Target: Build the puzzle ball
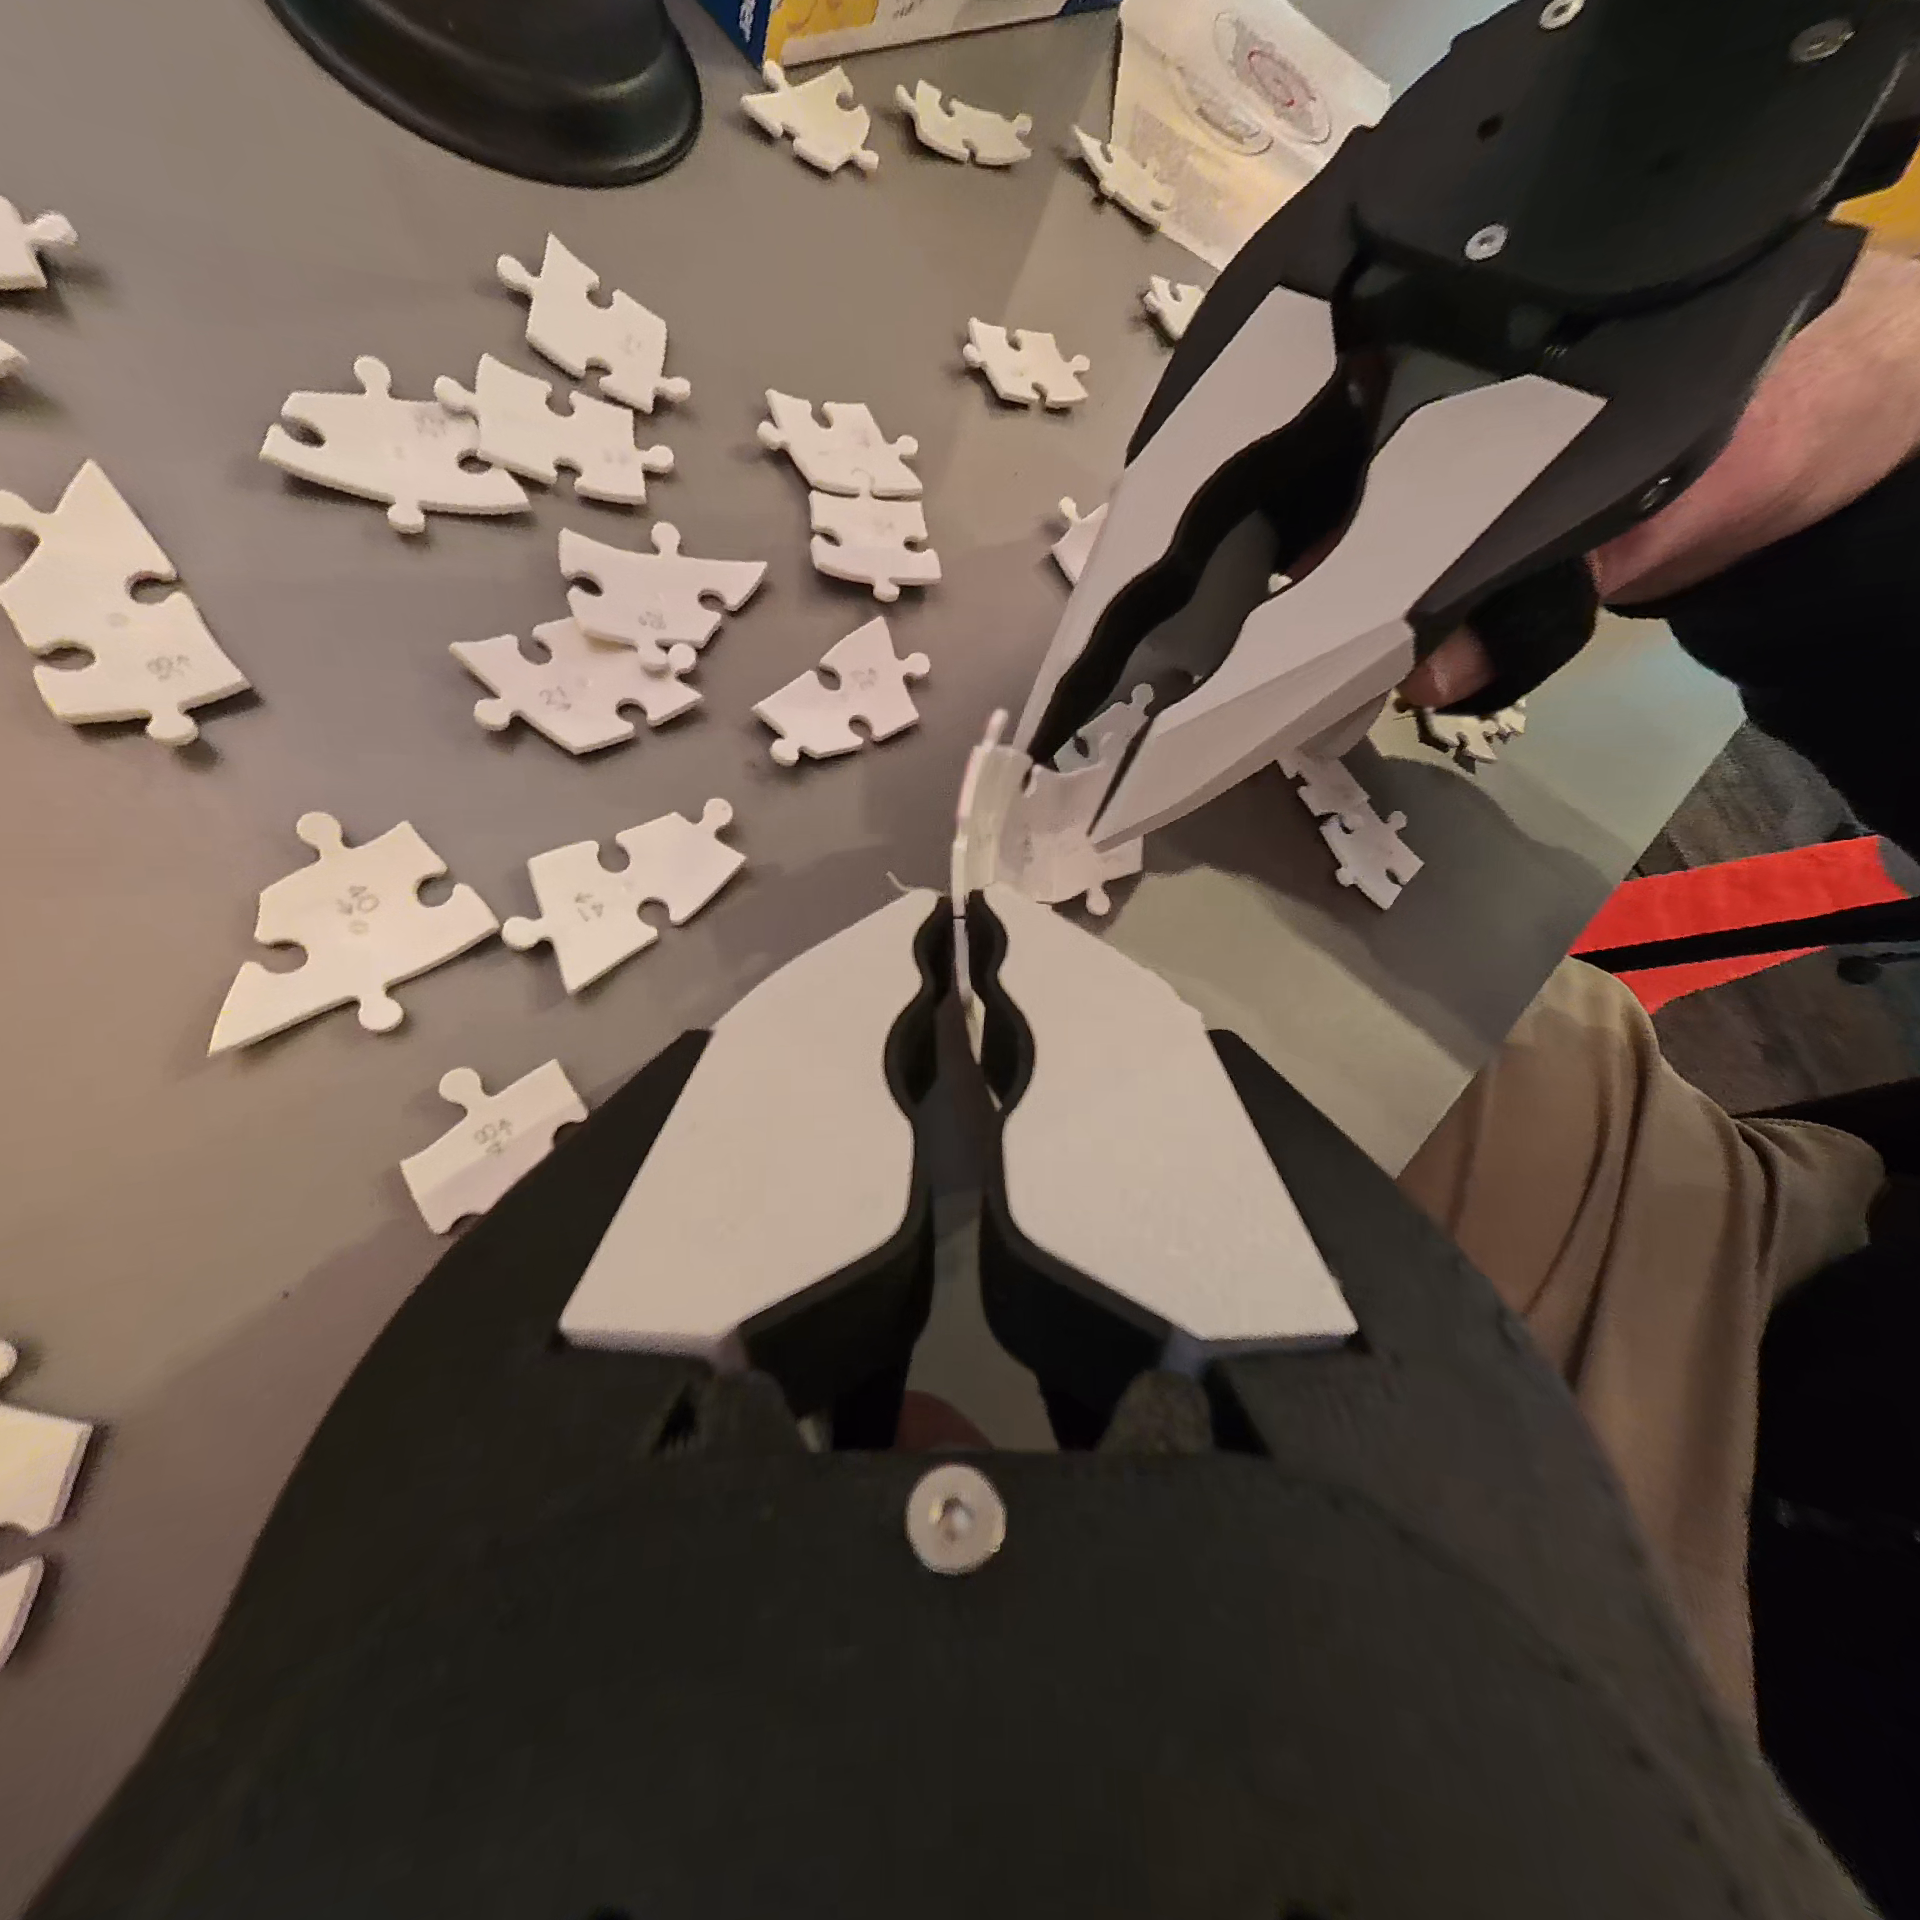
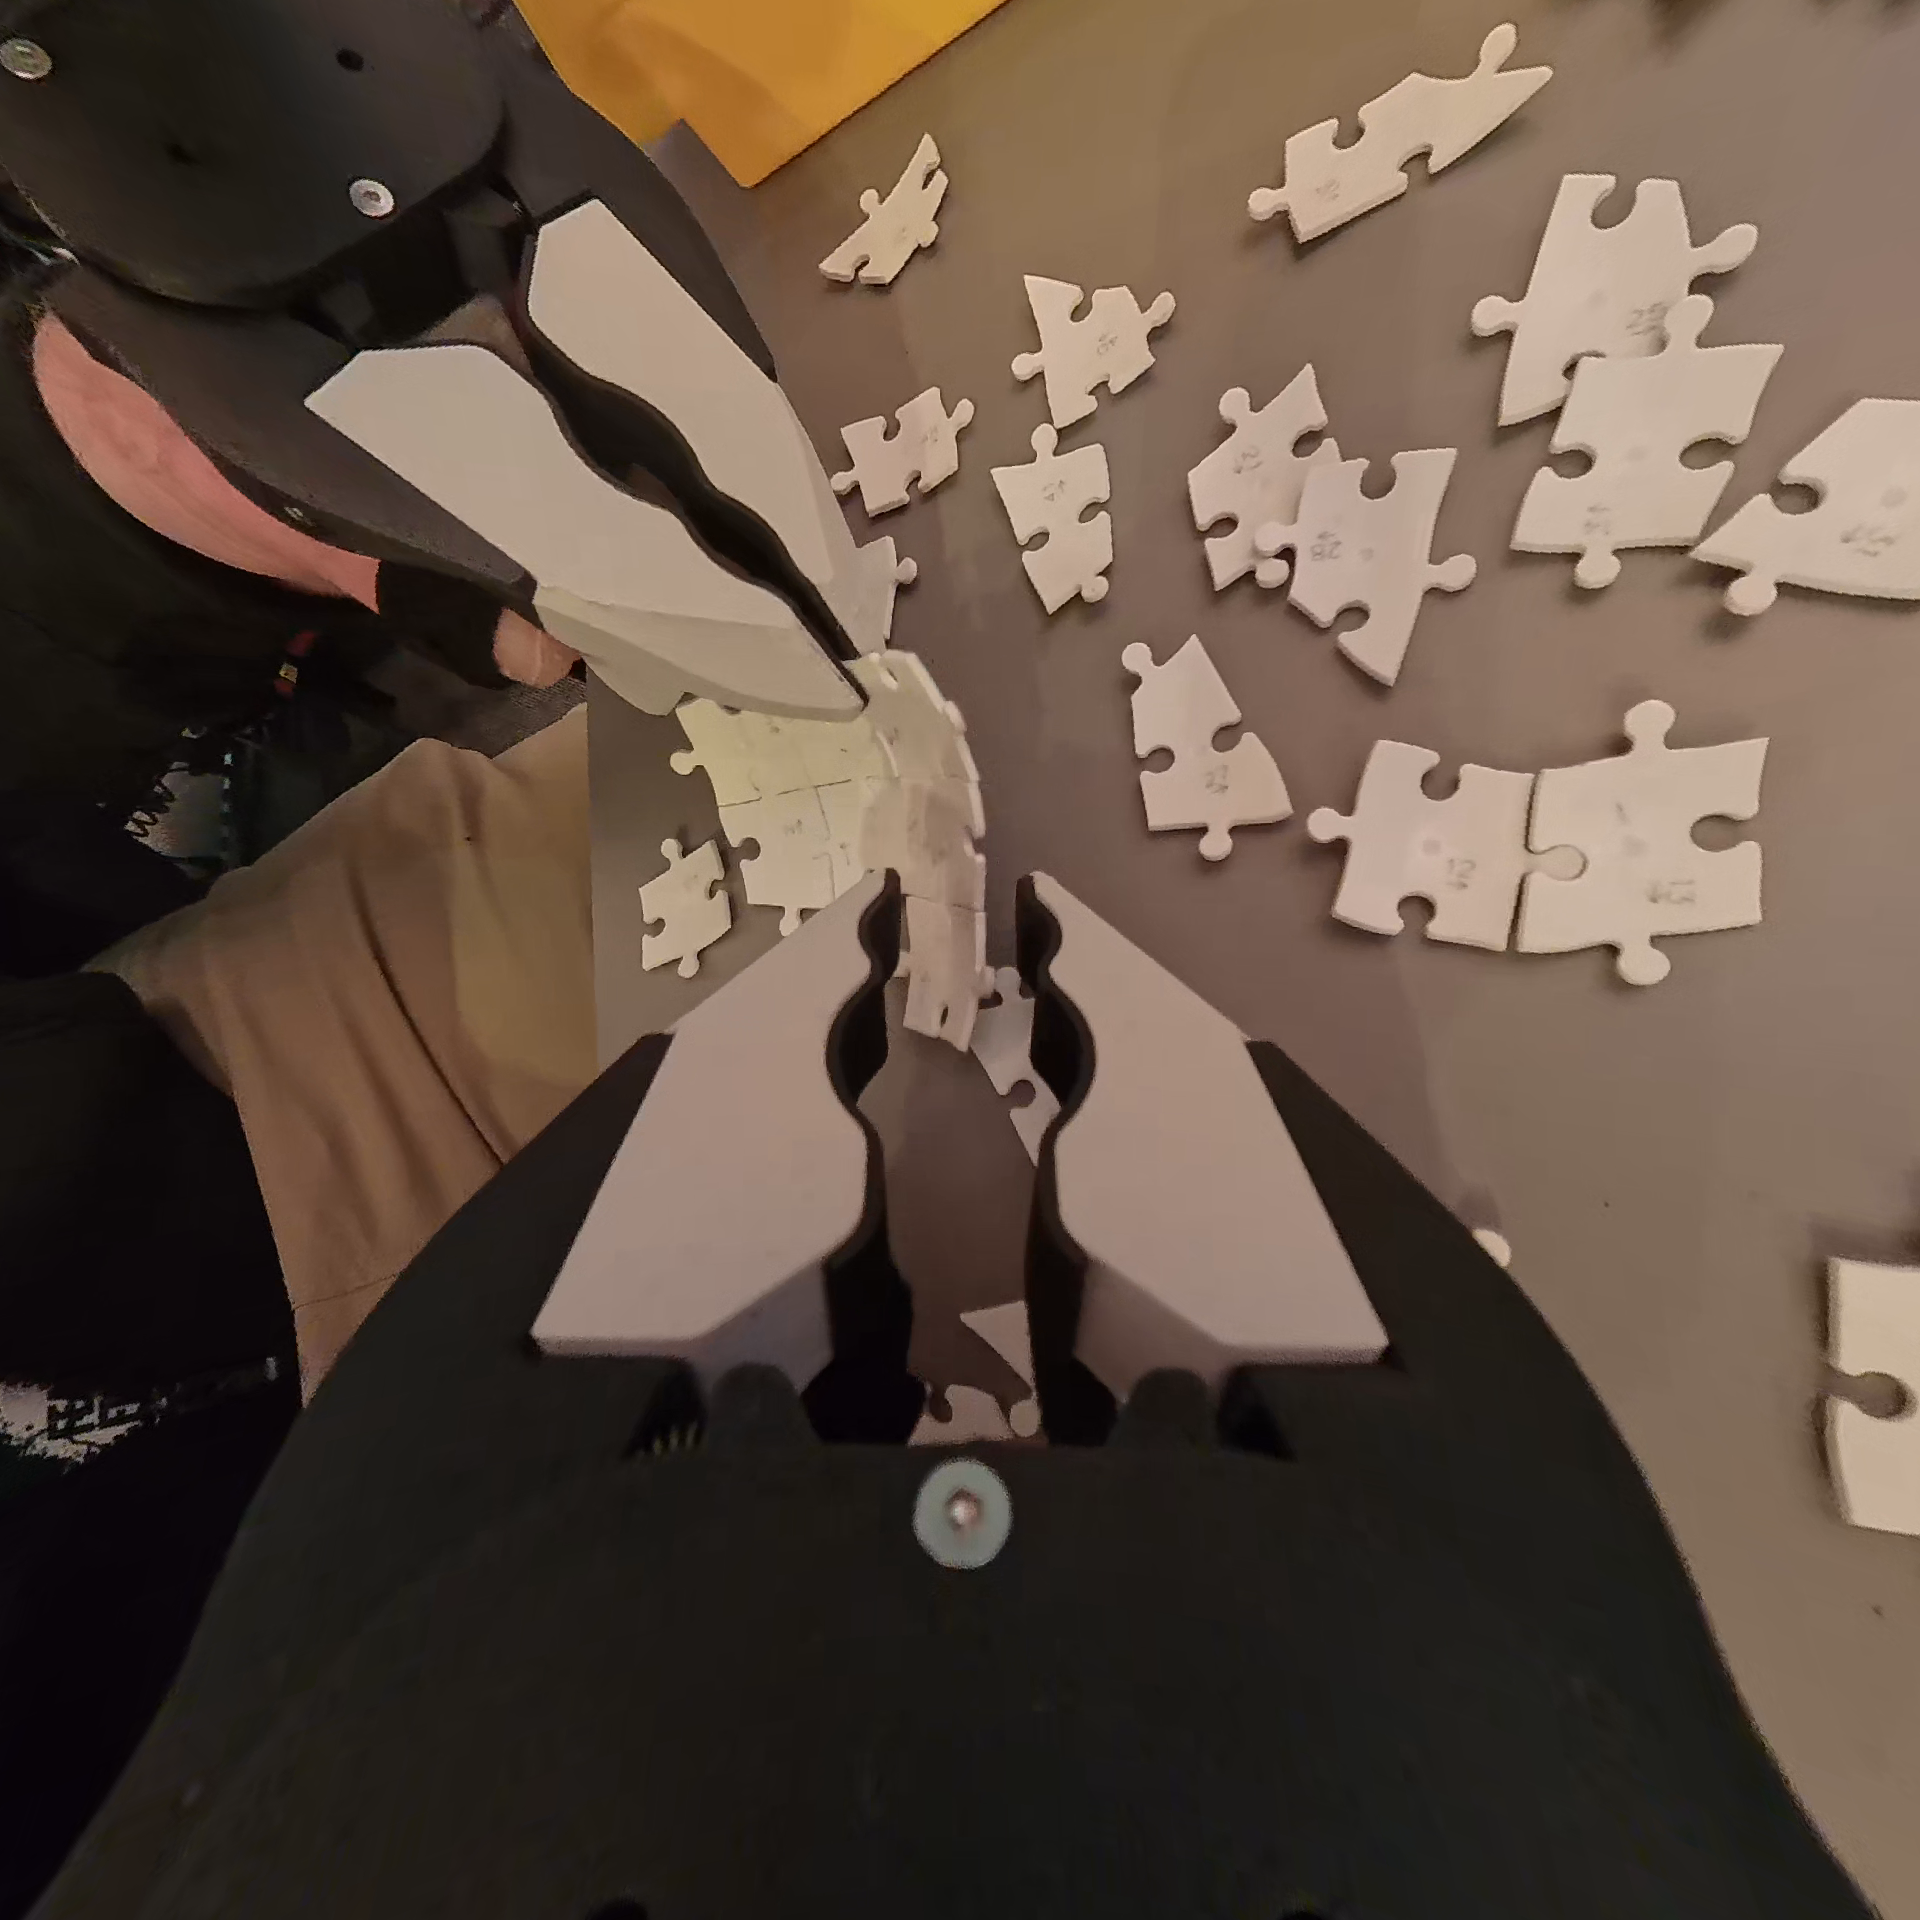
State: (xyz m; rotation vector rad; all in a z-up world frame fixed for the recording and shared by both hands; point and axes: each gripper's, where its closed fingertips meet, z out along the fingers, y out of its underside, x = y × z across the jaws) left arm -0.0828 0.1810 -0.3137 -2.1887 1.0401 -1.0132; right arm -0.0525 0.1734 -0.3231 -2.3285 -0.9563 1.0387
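Observation:
A curved, partly joined section of white puzzle pieces [image 2: 831, 790] is held up over the near edge of the grey table [image 1: 831, 260]; it also shows in the left wrist view [image 1: 1039, 831]. My left gripper [image 1: 961, 914] is shut on the thin edge of this section, and in the right wrist view [image 2: 854, 681] it comes in from the upper left. My right gripper [image 2: 956, 894] is open, its fingers on either side of the strip's lower end. In the left wrist view the right gripper [image 1: 1065, 795] straddles the section from the upper right.
Several loose white pieces [image 1: 623, 613] [image 2: 1351, 540] lie spread over the table. A black rounded base [image 1: 520, 83], a blue-and-yellow box [image 1: 883, 21] and a paper leaflet [image 1: 1226, 125] stand at the back. The table edge runs beside a person's tan trousers [image 1: 1610, 1195]. Left tips to right tips: about 4 centimetres. From either gripper's tips it is about 20 centimetres to the black rounded base [image 1: 520, 83].

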